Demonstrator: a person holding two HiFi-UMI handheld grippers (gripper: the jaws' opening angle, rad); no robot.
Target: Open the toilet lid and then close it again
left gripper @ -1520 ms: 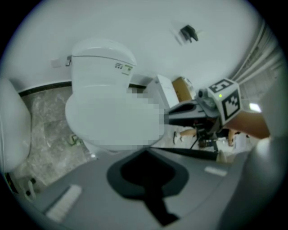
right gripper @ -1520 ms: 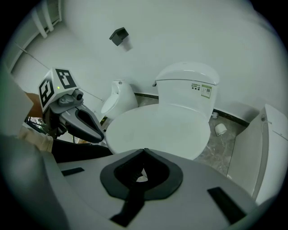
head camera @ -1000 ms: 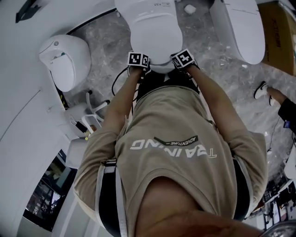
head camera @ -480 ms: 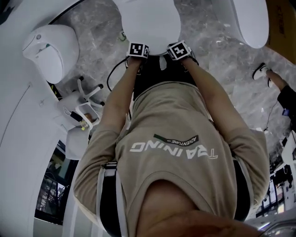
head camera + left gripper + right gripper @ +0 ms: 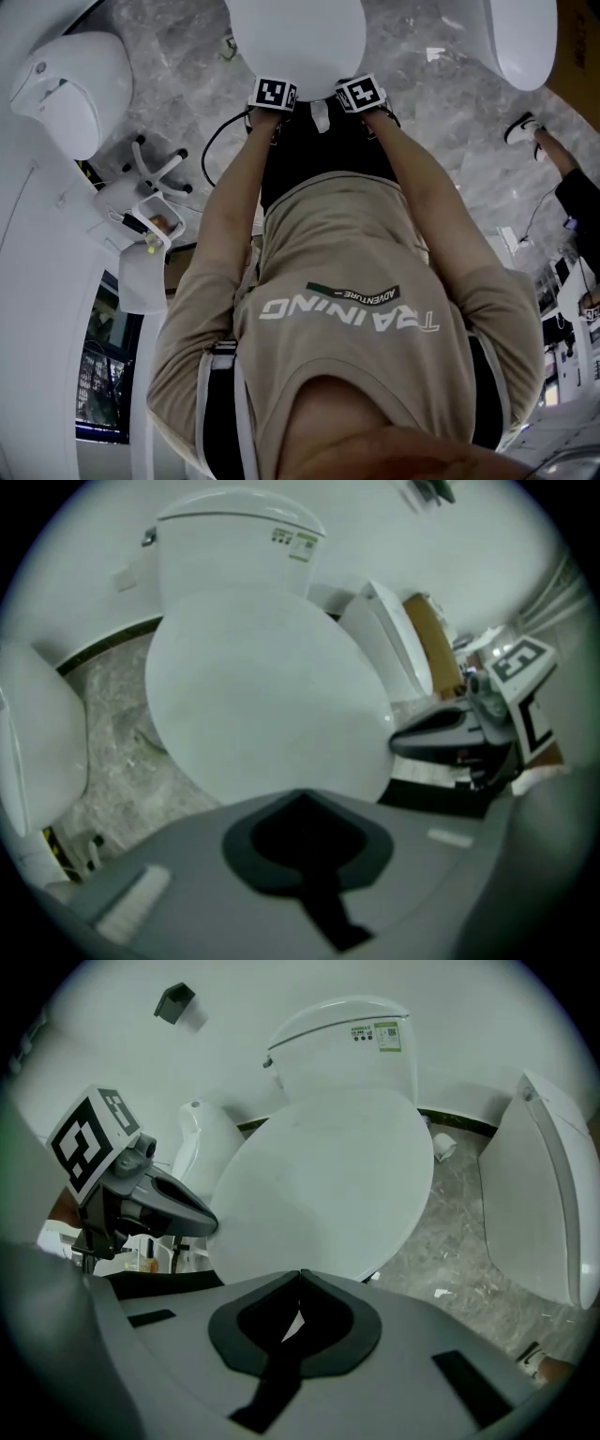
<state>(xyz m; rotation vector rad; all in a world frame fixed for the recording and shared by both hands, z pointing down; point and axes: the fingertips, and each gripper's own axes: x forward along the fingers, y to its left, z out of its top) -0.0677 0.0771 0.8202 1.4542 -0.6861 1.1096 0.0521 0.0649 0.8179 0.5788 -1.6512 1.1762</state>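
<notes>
The white toilet lid [image 5: 295,37] lies down over the bowl, below the tank [image 5: 234,546]. In the left gripper view the lid [image 5: 262,696] fills the middle as a broad oval. My left gripper [image 5: 300,796] is shut with nothing in it, its tip just above the lid's front rim. My right gripper [image 5: 300,1274] is also shut and empty, over the same rim of the lid [image 5: 328,1185]. In the head view their marker cubes [image 5: 273,94] [image 5: 361,94] sit side by side at the lid's near edge. The jaws are hidden there.
Other white toilets stand to the left [image 5: 70,89] and right [image 5: 520,37] on the grey marble floor [image 5: 441,112]. A white rack [image 5: 150,187] stands at the left. Someone's shoe [image 5: 520,128] and a cardboard box [image 5: 581,47] are at the far right.
Both grippers have sunk together towards the lid's front edge. The lid has stayed down, and the toilet has slid up in the head view.
</notes>
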